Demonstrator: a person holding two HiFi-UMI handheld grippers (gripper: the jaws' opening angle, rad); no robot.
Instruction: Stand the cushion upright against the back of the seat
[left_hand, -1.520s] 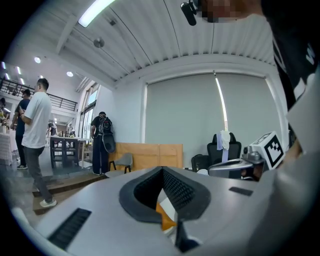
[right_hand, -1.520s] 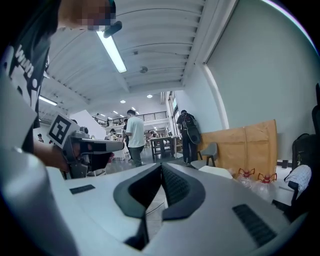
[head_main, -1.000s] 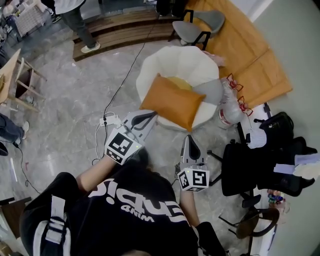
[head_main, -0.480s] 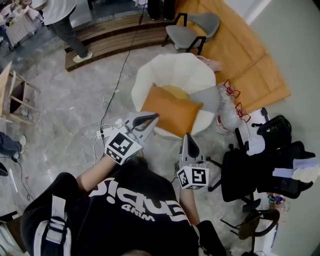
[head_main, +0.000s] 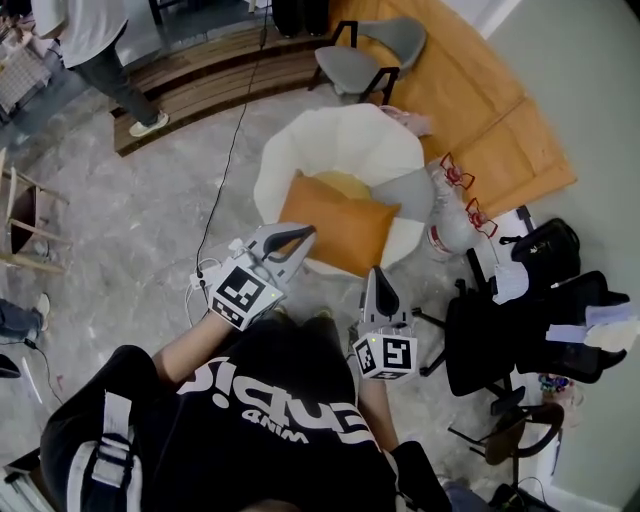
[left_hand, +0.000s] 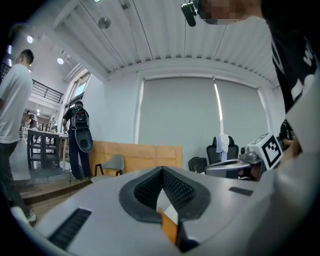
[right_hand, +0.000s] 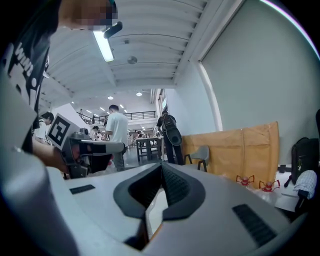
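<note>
Person has edged closer. Left gripper (head_main: 300, 234) and right gripper (head_main: 377, 276) are pressed together and empty. Orange cushion (head_main: 340, 222) lies flat on the white chair (head_main: 345, 135), mid-frame. Probably still the approach, no grasp yet.

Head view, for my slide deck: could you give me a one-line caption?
Both shut, the left gripper and right gripper point toward the orange cushion lying on the cream armchair.

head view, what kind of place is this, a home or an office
Probably a shared open workspace, not a home: black office chairs stand near a cream armchair on a polished stone floor, and the right gripper view shows people around tables in a large hall.
</note>
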